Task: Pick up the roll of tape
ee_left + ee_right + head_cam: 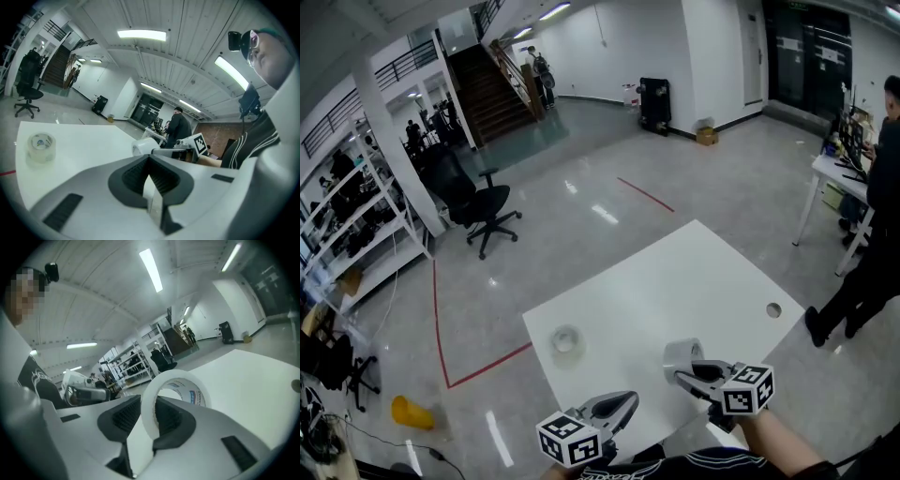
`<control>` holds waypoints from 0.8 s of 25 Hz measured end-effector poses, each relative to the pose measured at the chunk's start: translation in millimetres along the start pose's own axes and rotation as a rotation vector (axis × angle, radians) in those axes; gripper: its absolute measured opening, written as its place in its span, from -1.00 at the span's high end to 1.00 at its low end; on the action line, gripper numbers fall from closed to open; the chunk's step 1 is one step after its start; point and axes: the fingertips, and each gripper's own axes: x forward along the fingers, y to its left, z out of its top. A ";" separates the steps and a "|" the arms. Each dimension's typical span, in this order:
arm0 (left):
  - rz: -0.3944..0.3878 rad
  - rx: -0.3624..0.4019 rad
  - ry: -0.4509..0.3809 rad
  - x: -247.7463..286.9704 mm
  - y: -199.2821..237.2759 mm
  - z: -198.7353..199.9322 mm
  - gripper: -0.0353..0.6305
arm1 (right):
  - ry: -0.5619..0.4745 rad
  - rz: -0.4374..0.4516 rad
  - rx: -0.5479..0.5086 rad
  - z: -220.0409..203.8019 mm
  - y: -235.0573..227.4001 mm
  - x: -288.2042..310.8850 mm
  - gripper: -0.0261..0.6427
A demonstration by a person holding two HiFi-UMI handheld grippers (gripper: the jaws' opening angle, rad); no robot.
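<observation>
As the head view lays it out, the first item is a white ring-shaped roll of tape [682,354], held off the near part of a flat white rectangular table [694,272] by the right gripper [685,372]. The left gripper [626,403] hovers at the table's near edge. A clear ring-shaped roll of tape [566,342] lies flat on the table, well apart from both. Surroundings: a glossy grey floor with red line markings [441,328], a black wheeled office chair [485,202] and a dark staircase [492,89].

Left gripper view: jaws together, nothing between them. The clear roll [41,146] lies to the left on the tabletop, the white roll [142,146] beyond.

Right gripper view: jaws part-way closed, pinching the wall of the white roll [174,394]. One pad is on the outer face and the other is apparently inside the core. The roll stands upright between them.

Handling, as judged: light, and stiff enough to keep its ring shape, though a hard squeeze could flatten the core. The smooth outer face may slip, so a hold across the wall, as here, looks safest. The tabletop is smooth, with a small round hole [773,309].
</observation>
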 end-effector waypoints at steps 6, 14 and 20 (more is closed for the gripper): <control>-0.018 0.034 -0.044 -2.1 -10.9 19.0 0.88 | -0.132 0.085 0.000 37.4 42.6 -29.5 0.64; -0.023 0.129 -0.105 -11.4 -30.2 41.6 0.88 | -0.173 0.112 0.004 48.2 61.9 -46.1 0.64; -0.020 0.142 -0.113 -15.1 -36.6 41.0 0.88 | -0.181 0.114 0.009 45.0 62.5 -48.7 0.64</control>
